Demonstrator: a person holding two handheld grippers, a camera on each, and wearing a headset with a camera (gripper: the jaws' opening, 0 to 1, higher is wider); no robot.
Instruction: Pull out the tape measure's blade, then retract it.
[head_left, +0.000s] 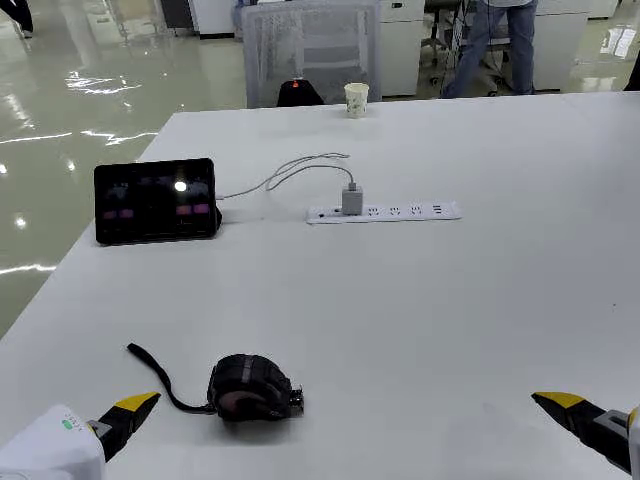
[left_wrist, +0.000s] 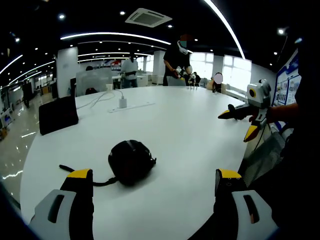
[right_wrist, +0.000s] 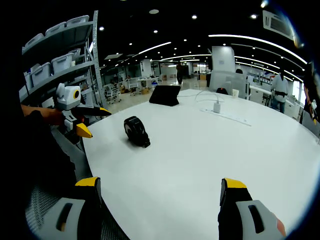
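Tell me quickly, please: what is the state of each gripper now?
Left gripper: open, holding nothing; the tape measure lies on the table ahead of it.
Right gripper: open, holding nothing.

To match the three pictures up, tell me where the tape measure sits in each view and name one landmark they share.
Head view: tape measure at lower left, on the table.
Left gripper view: tape measure just below centre, strap trailing left.
Right gripper view: tape measure left of centre, near the table edge.
Shared landmark: the dark tablet, standing farther back on the table.
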